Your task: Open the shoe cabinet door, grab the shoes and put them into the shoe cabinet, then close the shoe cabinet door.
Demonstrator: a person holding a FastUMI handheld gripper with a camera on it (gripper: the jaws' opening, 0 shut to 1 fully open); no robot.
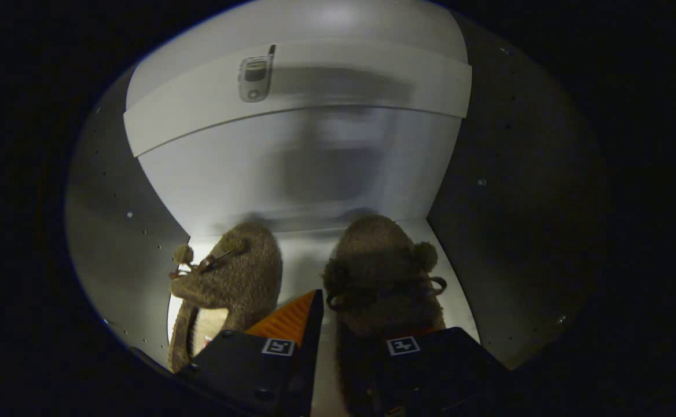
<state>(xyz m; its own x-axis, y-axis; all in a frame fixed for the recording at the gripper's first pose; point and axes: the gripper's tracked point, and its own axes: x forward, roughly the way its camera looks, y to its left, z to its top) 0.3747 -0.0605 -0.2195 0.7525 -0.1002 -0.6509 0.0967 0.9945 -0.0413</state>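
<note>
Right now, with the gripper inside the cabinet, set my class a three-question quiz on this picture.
1. True or false: both slippers lie on the cabinet floor.
2. Which slipper lies at the gripper? A. the left slipper B. the right slipper C. neither
3. Fill in: above the slippers, a white ____ spans the cabinet from side wall to side wall.

Key: 1. True; the two lie side by side, toes toward the back wall. 2. B; its heel end lies between the fingers, though whether both press on it cannot be told. 3. shelf.
</note>
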